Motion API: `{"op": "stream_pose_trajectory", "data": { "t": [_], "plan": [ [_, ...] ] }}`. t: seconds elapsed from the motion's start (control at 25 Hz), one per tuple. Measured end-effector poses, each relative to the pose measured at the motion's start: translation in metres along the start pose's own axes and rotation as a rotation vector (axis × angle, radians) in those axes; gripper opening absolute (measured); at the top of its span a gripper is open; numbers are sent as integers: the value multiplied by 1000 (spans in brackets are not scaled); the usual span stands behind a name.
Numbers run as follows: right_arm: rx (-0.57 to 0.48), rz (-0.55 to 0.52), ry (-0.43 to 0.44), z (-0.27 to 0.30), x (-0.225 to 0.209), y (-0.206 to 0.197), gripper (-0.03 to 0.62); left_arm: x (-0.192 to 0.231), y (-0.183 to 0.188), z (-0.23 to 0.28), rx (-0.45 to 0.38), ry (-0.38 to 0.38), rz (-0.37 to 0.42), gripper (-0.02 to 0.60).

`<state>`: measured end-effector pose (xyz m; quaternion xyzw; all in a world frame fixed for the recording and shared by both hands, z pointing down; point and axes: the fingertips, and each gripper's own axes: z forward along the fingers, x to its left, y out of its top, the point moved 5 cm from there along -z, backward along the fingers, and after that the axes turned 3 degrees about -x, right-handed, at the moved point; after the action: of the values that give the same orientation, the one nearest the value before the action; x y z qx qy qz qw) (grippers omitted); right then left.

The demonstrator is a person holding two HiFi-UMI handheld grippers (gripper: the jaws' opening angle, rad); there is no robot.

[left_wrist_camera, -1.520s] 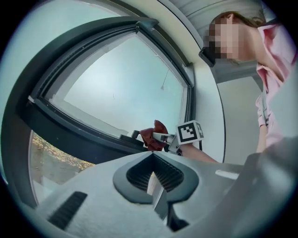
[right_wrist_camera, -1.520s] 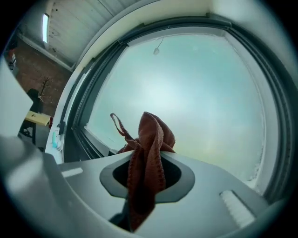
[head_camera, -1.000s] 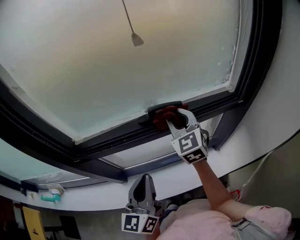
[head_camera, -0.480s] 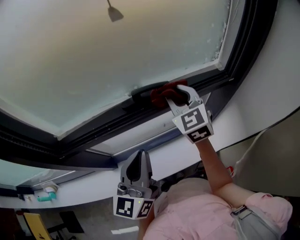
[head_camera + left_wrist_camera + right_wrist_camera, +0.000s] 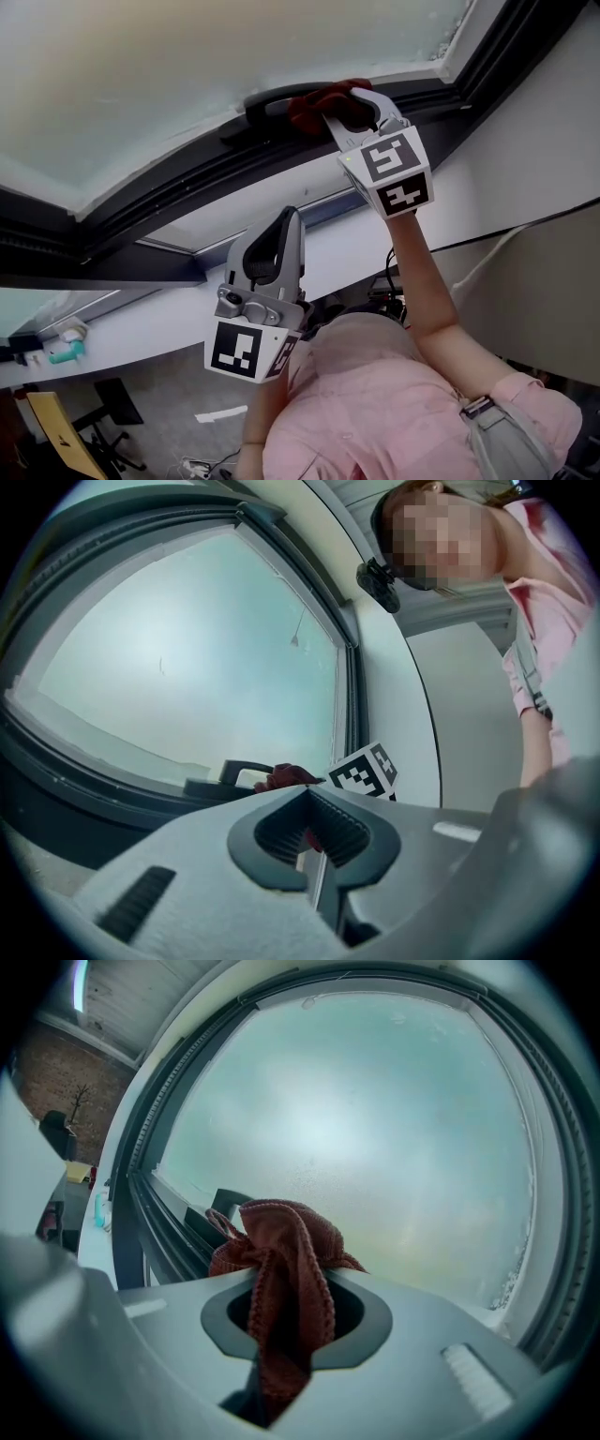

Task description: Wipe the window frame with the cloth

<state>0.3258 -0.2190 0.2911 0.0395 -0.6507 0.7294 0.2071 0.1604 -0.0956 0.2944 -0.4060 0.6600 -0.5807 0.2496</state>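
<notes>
A dark red cloth (image 5: 323, 103) is bunched against the dark window frame (image 5: 187, 187), right beside the black window handle (image 5: 272, 98). My right gripper (image 5: 349, 108) is shut on the cloth (image 5: 281, 1269), which hangs out between its jaws in the right gripper view, near the handle (image 5: 225, 1206). My left gripper (image 5: 277, 239) hangs lower, away from the frame, its jaws closed together with nothing in them. In the left gripper view the cloth (image 5: 286, 777) and handle (image 5: 239, 771) show beyond the jaws.
Frosted glass (image 5: 187, 56) fills the frame above. A white sill (image 5: 187, 309) runs below it, with a teal and white object (image 5: 61, 349) at its far left. A black cable (image 5: 525, 225) crosses the white wall (image 5: 544, 122) on the right. A yellow thing (image 5: 56, 427) stands lower left.
The view has swung down, so window and cloth sit higher in the picture. The cloth has slid a little along the frame by the handle. The left gripper has come up.
</notes>
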Motion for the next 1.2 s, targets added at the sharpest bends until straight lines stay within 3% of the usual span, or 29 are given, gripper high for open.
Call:
{"op": "stream_pose_trajectory", "data": {
  "t": [0.2,1.2],
  "plan": [
    [3,-37,49,-5,-3,2,72,-10,2,12,-6,-39,-13,-3],
    [54,2,-31,-34,-96,-34,72,-42,-14,57,22,-161,-70,-3]
  ]
}}
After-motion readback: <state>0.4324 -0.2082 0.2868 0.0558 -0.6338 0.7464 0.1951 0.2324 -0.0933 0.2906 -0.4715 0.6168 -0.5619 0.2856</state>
